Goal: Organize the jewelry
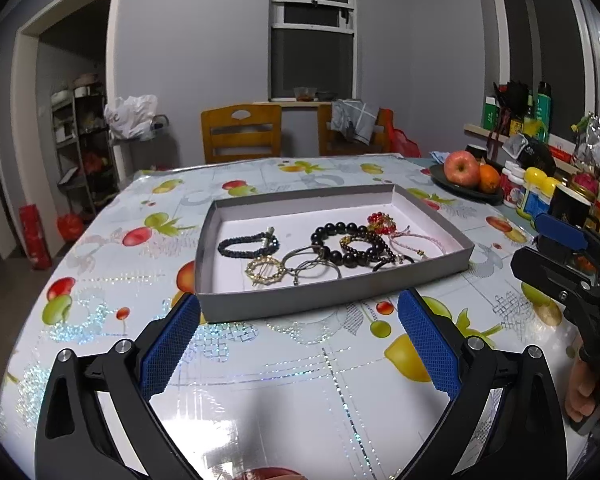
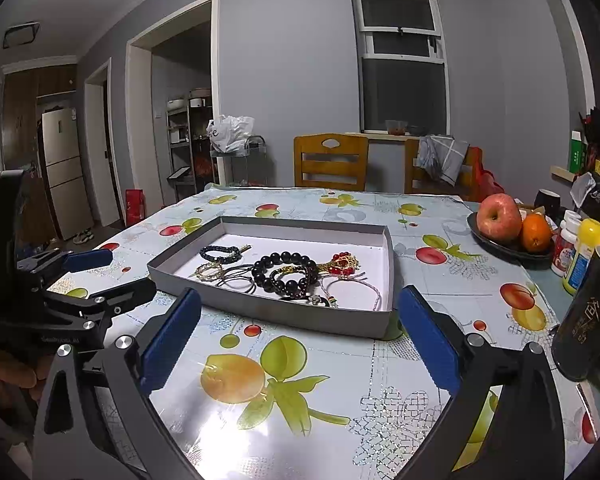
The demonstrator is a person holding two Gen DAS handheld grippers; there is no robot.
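One shallow grey tray (image 1: 332,294) sits on the fruit-print worktop (image 1: 292,364), just beyond both grippers, and all the jewelry lies inside it. Counting in the left wrist view: one dark braided bracelet (image 1: 247,245) at about 9 o'clock in the tray, one gold ring-shaped brooch (image 1: 265,269) toward 7 o'clock, thin metal bangles (image 1: 309,266) overlapping at 6 o'clock (their number is hard to tell), one large black bead bracelet (image 1: 338,240) at the centre, one smaller dark bead bracelet (image 1: 370,250) touching it, one red-and-gold bead piece (image 1: 381,222) at 1 o'clock, and one pale cord bracelet (image 1: 418,245) at 3 o'clock.

The left gripper (image 1: 298,336) stands wide open with nothing between its two blue pads. The right gripper (image 2: 300,334) is likewise spread fully and holds nothing.

At 2 o'clock on the worktop, one dark plate (image 2: 500,245) carries one apple (image 2: 499,216) and one orange (image 2: 535,232). Two wooden chairs (image 2: 331,160) stand at the far edge.
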